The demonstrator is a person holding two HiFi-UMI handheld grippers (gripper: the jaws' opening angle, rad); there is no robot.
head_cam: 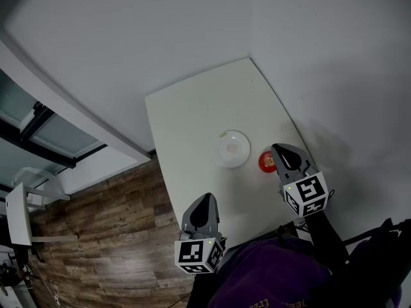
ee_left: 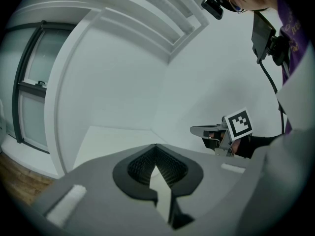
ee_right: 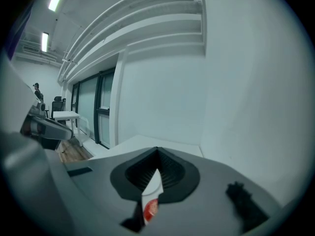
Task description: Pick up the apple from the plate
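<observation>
Head view, nearest first: the person's purple garment [head_cam: 270, 281] fills the bottom edge. Just beyond it the left gripper [head_cam: 207, 201], grey with a black-and-white marker cube, hangs over the near edge of the white rectangular table [head_cam: 192, 117]. The left gripper view shows its jaws clenched tip to tip with nothing between them. Further in and to the right, the right gripper [head_cam: 277, 150] is likewise clenched and empty. The small round red apple [head_cam: 265, 162] lies on the bare tabletop just beside its left flank. In the right gripper view a sliver of red shows through the narrow slit below the closed jaws, so the fruit sits under and ahead of them, not in a grip. Just left of the apple, and apart from it, stands the round white plate [head_cam: 232, 149], with no fruit on it. As things lie, the apple is already off the plate, but neither gripper holds it. If a lift is what remains, the right gripper is the nearer one. It would have to spread its jaws and come down around the fruit, which may roll toward the right table edge.
</observation>
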